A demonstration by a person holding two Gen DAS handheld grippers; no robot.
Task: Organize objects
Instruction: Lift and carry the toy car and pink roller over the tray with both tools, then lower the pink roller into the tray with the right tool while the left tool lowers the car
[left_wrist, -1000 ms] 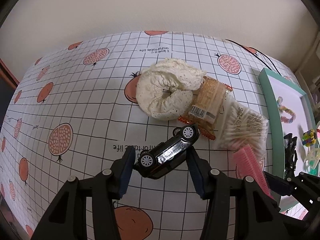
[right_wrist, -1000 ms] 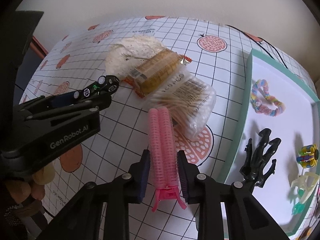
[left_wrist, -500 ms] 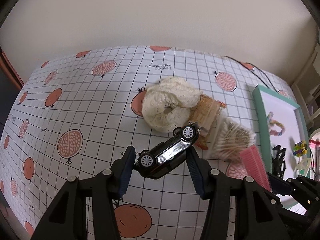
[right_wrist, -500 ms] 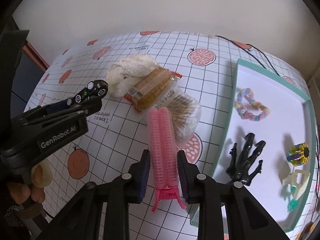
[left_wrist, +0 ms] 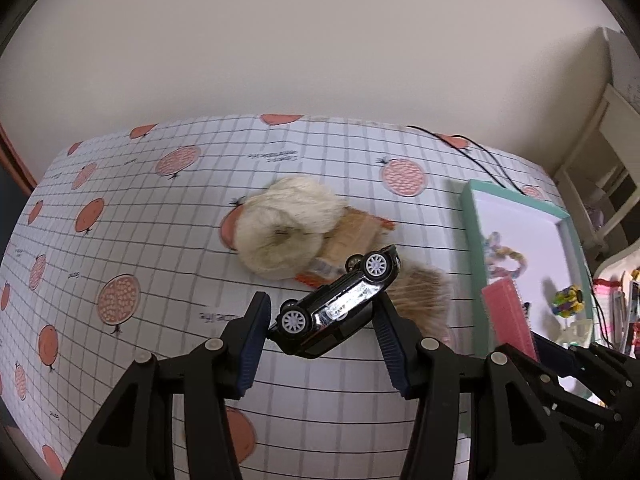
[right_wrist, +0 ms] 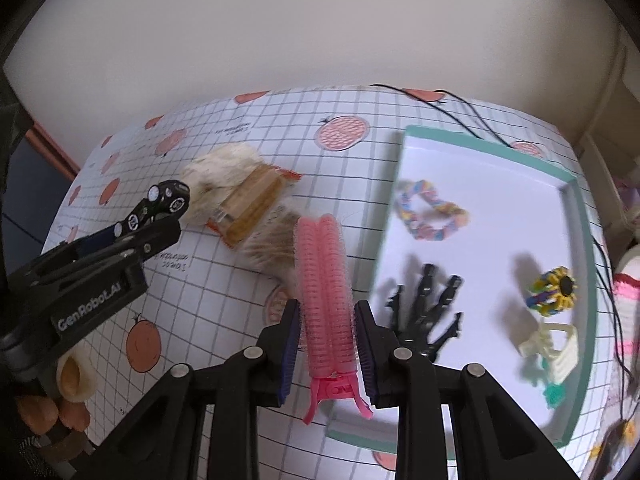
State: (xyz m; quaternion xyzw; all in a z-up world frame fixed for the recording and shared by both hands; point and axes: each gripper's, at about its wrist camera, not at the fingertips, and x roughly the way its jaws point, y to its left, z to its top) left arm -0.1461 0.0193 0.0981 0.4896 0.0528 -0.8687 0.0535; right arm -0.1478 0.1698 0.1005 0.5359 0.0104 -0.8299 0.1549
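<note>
My left gripper is shut on a black toy car, held on its side, high above the tablecloth. My right gripper is shut on a pink hair-roller clip, hanging over the left rim of the teal tray. That clip also shows at the right of the left wrist view. On the cloth lie a cream scrunchie, a snack packet and a bag of cotton swabs.
In the tray lie a pastel braided band, a black claw clip, a yellow beaded tie and a cream clip. A black cable runs behind the tray. A hand holds the left gripper.
Both grippers have risen with their loads, so the table looks further away. The right gripper carried the pink clip rightwards, to the tray's left rim.
</note>
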